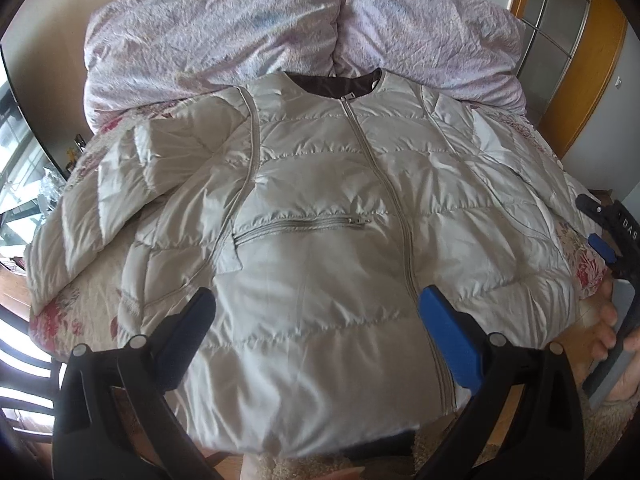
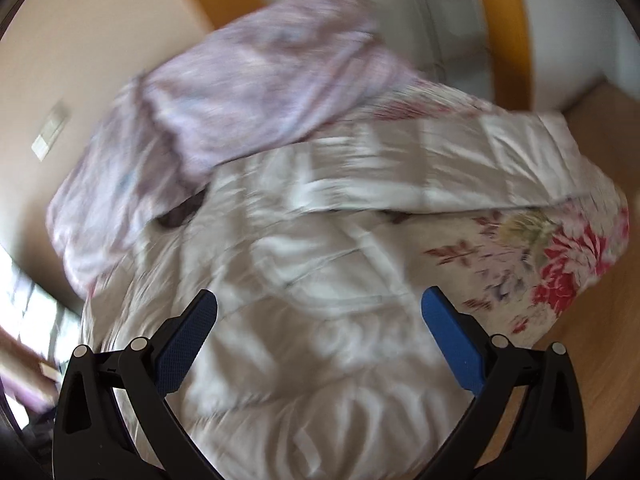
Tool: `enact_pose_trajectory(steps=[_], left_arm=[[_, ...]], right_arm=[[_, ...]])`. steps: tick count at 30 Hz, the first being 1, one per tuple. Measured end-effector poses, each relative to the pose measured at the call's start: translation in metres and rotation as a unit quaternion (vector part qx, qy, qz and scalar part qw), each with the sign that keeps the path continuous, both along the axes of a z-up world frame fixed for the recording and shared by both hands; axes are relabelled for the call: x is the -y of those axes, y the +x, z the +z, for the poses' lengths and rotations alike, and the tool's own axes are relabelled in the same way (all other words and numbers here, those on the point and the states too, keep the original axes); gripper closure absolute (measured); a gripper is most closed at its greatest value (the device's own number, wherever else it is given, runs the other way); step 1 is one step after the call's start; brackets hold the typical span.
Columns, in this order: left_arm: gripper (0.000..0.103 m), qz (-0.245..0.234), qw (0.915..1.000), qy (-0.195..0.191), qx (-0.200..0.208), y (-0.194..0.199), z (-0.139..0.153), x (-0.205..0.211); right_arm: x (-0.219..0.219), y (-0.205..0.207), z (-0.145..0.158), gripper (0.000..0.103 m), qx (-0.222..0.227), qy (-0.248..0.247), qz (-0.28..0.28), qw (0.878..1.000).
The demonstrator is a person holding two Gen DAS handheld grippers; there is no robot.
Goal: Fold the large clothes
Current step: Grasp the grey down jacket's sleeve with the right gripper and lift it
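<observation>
Here, a cream quilted jacket [image 1: 320,200] is laid front-up and zipped on a floral bedspread [image 1: 80,304], collar toward a crumpled lilac duvet [image 1: 224,28].

The left gripper [image 1: 316,312] is held above the jacket's lower front, its jaws spread wide, with nothing between them. The right gripper [image 2: 320,312] is likewise seen fully spread and empty over the jacket's right side; that view is motion-blurred. In the left view the right gripper's black body is seen at the bed's edge in a hand [image 1: 612,332]; the letters "DAS" can be read on it, the remainder being cut off.
</observation>
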State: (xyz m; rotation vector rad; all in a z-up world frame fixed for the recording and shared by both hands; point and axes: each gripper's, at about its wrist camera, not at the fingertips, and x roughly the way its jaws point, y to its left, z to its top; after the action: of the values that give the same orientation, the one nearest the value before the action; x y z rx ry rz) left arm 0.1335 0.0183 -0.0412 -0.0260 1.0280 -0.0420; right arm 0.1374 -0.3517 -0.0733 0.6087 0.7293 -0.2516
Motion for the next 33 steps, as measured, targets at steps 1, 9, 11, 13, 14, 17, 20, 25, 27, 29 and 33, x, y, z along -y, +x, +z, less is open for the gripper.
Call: enact_pose_trajectory(steps=[1, 9, 11, 13, 14, 17, 20, 25, 27, 29, 33], left_arm=[[0.002, -0.001, 1.0, -0.003, -0.004, 0.006, -0.004, -0.001], [0.002, -0.005, 0.9995, -0.017, -0.026, 0.054, -0.029, -0.014], [0.002, -0.005, 0.9993, -0.021, -0.029, 0.063, -0.034, -0.017], [0.002, -0.009, 0.999, -0.028, -0.032, 0.072, -0.039, -0.019], [0.002, -0.01, 0.9989, -0.031, -0.033, 0.075, -0.042, -0.019], [0.002, -0.012, 0.9987, -0.038, -0.033, 0.083, -0.046, -0.02], [0.002, -0.01, 0.9983, -0.046, -0.035, 0.088, -0.049, -0.023], [0.002, 0.011, 0.998, -0.058, -0.024, 0.091, -0.052, -0.034], [0.002, 0.02, 0.997, -0.073, -0.016, 0.09, -0.052, -0.042], [0.002, 0.03, 0.9952, -0.092, -0.005, 0.089, -0.051, -0.052], [0.002, 0.046, 0.9941, -0.098, 0.008, 0.086, -0.048, -0.066]], right_arm=[[0.016, 0.003, -0.006, 0.001, -0.001, 0.014, -0.019, 1.0], [0.136, 0.0, -0.061, 0.016, -0.016, 0.116, -0.188, 0.975], [0.158, -0.006, -0.075, 0.023, -0.012, 0.155, -0.222, 0.963], [0.172, -0.01, -0.083, 0.028, 0.002, 0.177, -0.244, 0.954], [0.177, -0.012, -0.083, 0.031, 0.008, 0.177, -0.252, 0.951], [0.192, -0.009, -0.086, 0.042, 0.018, 0.185, -0.272, 0.944], [0.207, -0.01, -0.089, 0.063, 0.015, 0.175, -0.295, 0.939], [0.213, -0.002, -0.086, 0.093, -0.001, 0.137, -0.29, 0.947], [0.207, 0.011, -0.071, 0.097, -0.004, 0.088, -0.278, 0.956], [0.194, 0.025, -0.044, 0.098, 0.0, 0.023, -0.255, 0.967], [0.15, 0.065, 0.018, 0.098, 0.037, -0.062, -0.171, 0.983]])
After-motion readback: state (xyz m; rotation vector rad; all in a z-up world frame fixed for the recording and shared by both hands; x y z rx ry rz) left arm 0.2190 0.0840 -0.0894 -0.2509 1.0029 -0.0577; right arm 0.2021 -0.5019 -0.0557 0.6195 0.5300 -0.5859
